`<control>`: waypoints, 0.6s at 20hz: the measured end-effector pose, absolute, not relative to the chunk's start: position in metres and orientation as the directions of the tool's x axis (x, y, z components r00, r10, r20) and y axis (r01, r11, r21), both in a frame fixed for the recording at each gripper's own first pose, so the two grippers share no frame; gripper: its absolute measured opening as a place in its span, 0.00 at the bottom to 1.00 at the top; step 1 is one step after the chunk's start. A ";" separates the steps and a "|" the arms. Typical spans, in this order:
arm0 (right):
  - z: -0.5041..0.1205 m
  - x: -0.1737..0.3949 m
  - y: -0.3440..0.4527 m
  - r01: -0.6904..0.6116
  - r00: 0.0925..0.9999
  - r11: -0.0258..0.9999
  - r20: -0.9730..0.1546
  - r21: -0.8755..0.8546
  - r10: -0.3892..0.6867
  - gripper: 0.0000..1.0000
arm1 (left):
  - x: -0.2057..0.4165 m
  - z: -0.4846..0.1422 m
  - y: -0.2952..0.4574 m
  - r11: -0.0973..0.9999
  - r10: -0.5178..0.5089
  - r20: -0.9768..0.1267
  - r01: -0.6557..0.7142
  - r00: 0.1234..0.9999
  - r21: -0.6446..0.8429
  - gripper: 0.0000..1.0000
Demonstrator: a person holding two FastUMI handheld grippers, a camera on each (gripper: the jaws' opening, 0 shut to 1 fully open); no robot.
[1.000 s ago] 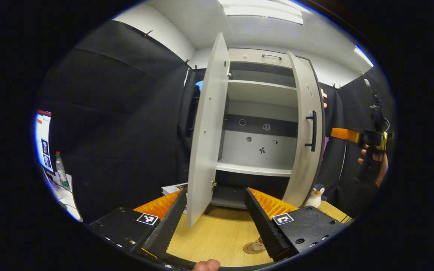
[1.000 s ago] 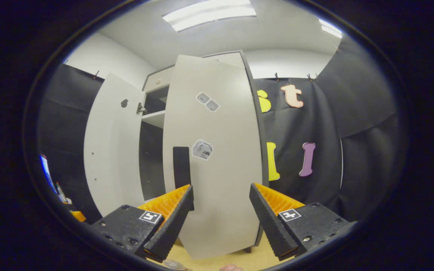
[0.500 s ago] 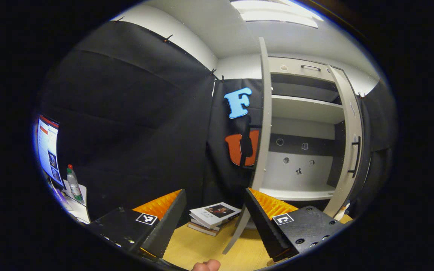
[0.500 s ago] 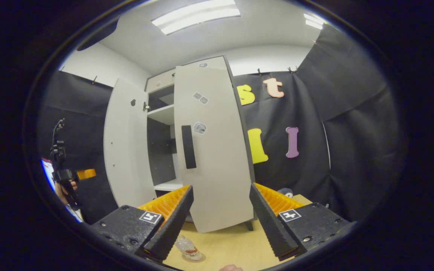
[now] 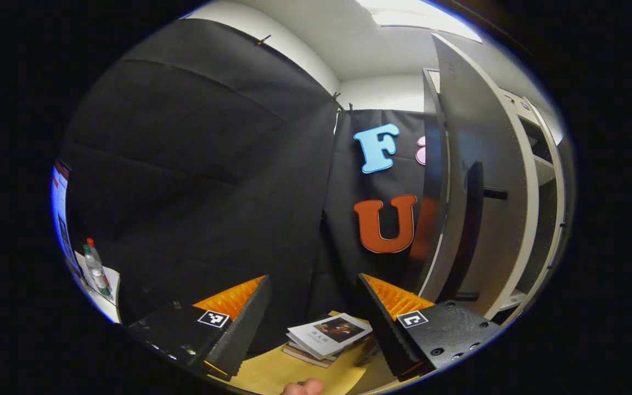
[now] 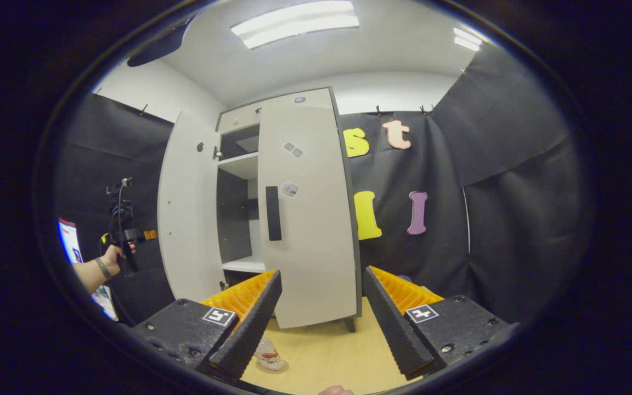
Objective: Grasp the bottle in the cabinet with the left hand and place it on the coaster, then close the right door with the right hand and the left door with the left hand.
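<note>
Left gripper (image 5: 310, 318) was spread wide and empty beside the open left door (image 5: 475, 181), above stacked books (image 5: 327, 334). Right gripper (image 6: 321, 312) was likewise spread and empty, facing the nearly shut right door (image 6: 308, 219). The bottle (image 6: 269, 356) stood on its coaster (image 6: 278, 366) on the table (image 6: 332, 356).

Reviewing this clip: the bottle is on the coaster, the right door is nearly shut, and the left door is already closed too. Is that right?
Not quite. The left door is wide open, as the right gripper view shows. The rest holds: the bottle stands on the coaster and the right door is nearly shut.
</note>
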State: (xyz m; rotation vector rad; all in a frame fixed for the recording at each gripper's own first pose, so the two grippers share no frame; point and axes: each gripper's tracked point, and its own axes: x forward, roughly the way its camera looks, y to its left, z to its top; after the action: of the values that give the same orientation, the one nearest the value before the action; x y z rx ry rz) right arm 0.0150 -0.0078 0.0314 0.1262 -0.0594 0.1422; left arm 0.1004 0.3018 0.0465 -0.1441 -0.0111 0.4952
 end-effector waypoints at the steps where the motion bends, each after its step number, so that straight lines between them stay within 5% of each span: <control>1: 0.030 0.015 -0.008 -0.142 0.989 0.981 0.061 0.129 0.135 0.98 | 0.103 0.047 0.299 0.872 0.466 -0.021 -0.463 0.885 -0.158 0.95; 12: 0.019 0.008 -0.022 -0.079 0.997 0.994 0.033 0.070 0.077 0.98 | 0.118 0.059 0.248 0.902 0.393 0.010 -0.383 0.920 -0.201 0.94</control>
State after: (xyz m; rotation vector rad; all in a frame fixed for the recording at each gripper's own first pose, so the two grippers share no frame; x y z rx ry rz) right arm 0.0079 -0.0218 0.0194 0.0710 -0.0304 0.0779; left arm 0.1178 0.2482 0.0587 -0.1977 -0.0505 0.4012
